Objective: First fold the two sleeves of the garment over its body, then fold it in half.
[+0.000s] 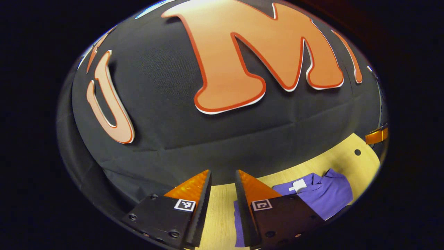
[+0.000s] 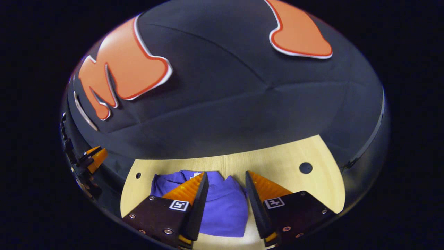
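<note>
the pale wooden table top fills the lower middle of the right gripper view, and the purple short-sleeved polo shirt lies on it at bottom centre, collar toward the wall, looking already bunched into a compact shape. in the left gripper view the same shirt sits at the lower right, with a small white tag at its neck.

my left gripper is spread and holds nothing, hanging above the table's edge with the shirt off to its right. my right gripper is spread wide too, empty, and raised over the shirt, not touching it.

i judge the main risk is in the grab: the fabric is soft and layered, so coming down blind i could pinch two layers at once, or only a collar edge, and drag the whole shirt instead of turning one fold. because both views look mostly at the wall, i can't tell whether the sleeves are properly laid in, so a half-fold now might trap a crooked sleeve.

counted, largest first: one table, one shirt, two grippers, two dark round holes in the table in the right gripper view, one white tag.
</note>
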Motion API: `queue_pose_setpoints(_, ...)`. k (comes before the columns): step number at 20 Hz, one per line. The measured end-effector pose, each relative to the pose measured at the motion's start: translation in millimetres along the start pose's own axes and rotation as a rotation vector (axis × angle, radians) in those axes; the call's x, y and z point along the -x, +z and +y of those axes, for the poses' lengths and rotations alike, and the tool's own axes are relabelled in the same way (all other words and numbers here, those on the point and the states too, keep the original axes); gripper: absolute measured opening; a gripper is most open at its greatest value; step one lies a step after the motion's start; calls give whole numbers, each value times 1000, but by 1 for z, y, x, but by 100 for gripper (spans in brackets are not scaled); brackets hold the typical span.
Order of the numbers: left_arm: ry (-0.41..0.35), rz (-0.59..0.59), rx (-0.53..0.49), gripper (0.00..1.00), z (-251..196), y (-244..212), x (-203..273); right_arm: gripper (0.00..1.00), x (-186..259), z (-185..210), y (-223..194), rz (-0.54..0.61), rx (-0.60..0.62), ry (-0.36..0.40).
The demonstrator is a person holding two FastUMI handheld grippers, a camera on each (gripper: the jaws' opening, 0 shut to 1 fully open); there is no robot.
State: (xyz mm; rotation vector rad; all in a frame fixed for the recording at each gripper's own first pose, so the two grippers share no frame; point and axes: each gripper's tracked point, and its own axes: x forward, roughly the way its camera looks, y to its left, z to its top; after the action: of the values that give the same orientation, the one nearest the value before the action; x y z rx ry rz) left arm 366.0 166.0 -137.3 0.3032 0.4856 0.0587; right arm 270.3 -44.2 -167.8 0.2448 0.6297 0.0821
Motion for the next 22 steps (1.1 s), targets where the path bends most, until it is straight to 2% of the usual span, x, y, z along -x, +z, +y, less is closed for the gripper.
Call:
queue_pose_setpoints(1,-1,-20,3,52,2,5,9,68,10,3,3,-18,25,-6)
queue_pose_setpoints(2,2,-46,10,56,5,10,18,78,21,5,9,-50,47,-15)
queue_pose_setpoints(4,-6,-106,27,85,5,26,41,89,43,11,22,-125,89,-35)
queue_pose_setpoints(5,-10,-131,41,100,5,32,52,91,56,15,29,-161,107,-43)
queue_pose_setpoints(6,-6,-149,57,97,7,35,64,93,68,20,34,-190,119,-46)
queue_pose_setpoints(11,-43,-243,152,100,10,51,136,95,145,55,57,-376,165,-44)
queue_pose_setpoints(14,-40,-307,156,98,17,58,179,95,182,71,52,-419,218,-58)
queue_pose_setpoints(15,-39,-333,159,100,20,62,193,100,196,75,51,-442,232,-62)
queue_pose_setpoints(16,-38,-356,158,100,23,64,208,95,208,80,50,-467,242,-69)
queue_pose_setpoints(17,-37,-376,157,97,23,65,221,95,218,85,48,-492,251,-74)
queue_pose_setpoints(20,-41,-393,164,100,25,56,255,95,245,101,33,-526,264,-79)
queue_pose_setpoints(22,-33,-408,171,98,28,47,273,95,260,111,27,-562,277,-82)
